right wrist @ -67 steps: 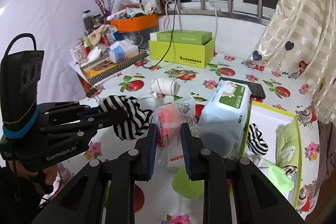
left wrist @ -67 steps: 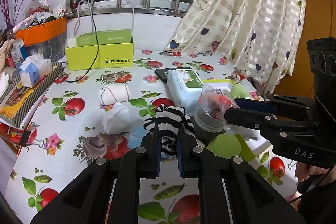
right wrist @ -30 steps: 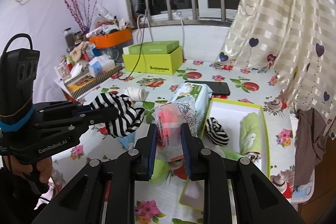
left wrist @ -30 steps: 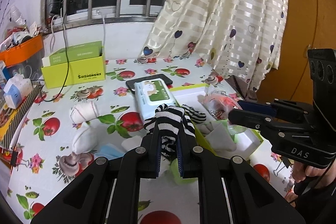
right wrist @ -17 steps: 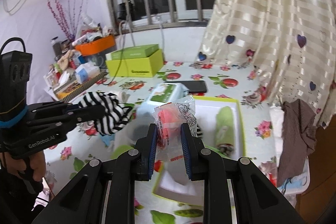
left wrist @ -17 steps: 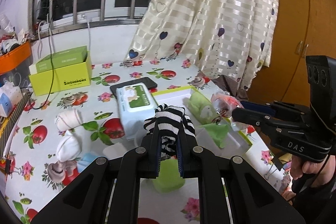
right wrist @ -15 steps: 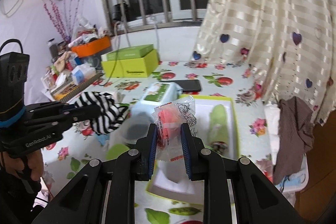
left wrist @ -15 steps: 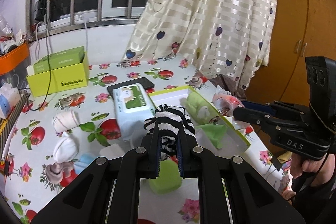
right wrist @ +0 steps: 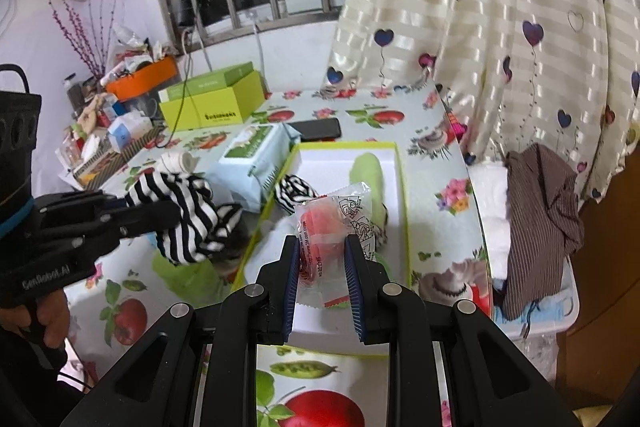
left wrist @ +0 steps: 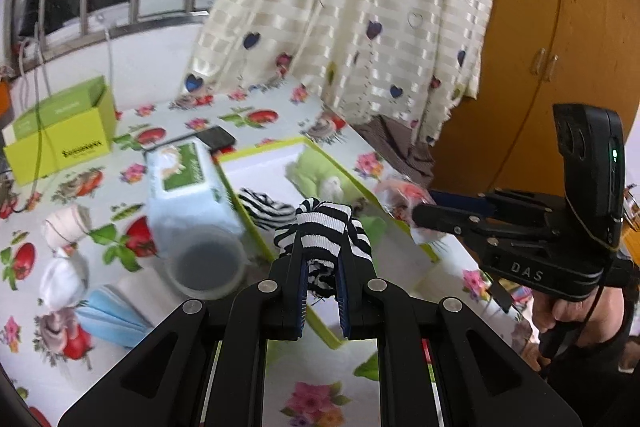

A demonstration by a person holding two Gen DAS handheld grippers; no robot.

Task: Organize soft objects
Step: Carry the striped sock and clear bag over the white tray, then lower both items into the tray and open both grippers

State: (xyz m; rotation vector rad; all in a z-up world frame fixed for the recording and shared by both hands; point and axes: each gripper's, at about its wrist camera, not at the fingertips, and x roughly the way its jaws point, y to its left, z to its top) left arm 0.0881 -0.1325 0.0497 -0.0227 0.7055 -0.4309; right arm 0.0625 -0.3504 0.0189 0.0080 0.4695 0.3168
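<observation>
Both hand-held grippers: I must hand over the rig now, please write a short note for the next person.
Left hand-held gripper: shut on a striped sock, held just above the tray's near-left edge.
Right hand-held gripper: shut on a clear packet with something pink inside, held above the tray.
Tray, white with a green rim: already holds a second striped sock and a green towel roll.
Done: those two are in the tray.
Left: release both held things into the tray. Two white rolled socks and a blue mask wait on the tablecloth.
</observation>
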